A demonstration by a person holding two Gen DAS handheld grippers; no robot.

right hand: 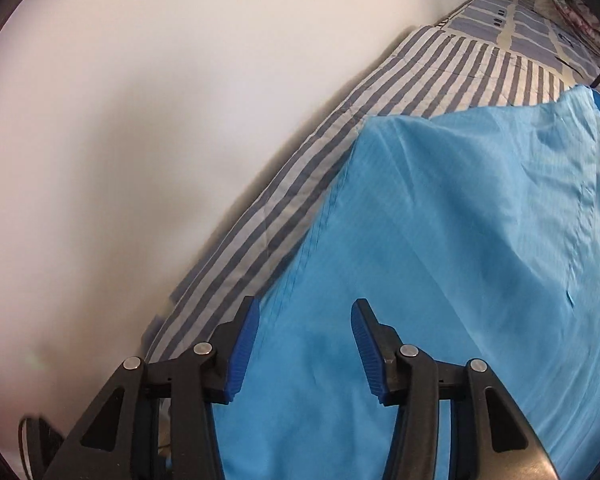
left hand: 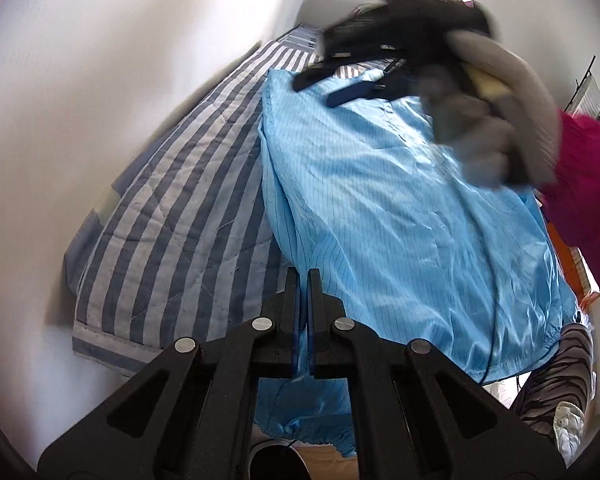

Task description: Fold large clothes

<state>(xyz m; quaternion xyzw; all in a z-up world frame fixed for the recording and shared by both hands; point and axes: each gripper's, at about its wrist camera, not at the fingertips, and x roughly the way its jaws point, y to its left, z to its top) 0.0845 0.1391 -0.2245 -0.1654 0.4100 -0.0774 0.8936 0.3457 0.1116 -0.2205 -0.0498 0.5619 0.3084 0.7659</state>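
Shiny light-blue pinstriped garment (left hand: 400,208) lies spread across a bed, with two hand-held grippers above it.

Beneath it, a blue-and-white striped quilted bedcover (left hand: 172,220) runs along a plain white wall (left hand: 100,80). A person's magenta sleeve (left hand: 584,200) enters from the right of the left wrist view, ending in a blurred grey-gloved hand (left hand: 496,120). That hand carries the right gripper (right hand: 304,344), its blue-padded jaws parted about halfway, with nothing between them, hovering over the cloth. The left gripper (left hand: 303,304) has its black jaws pressed fully together at the garment's near edge; whether cloth is pinched between them cannot be told.
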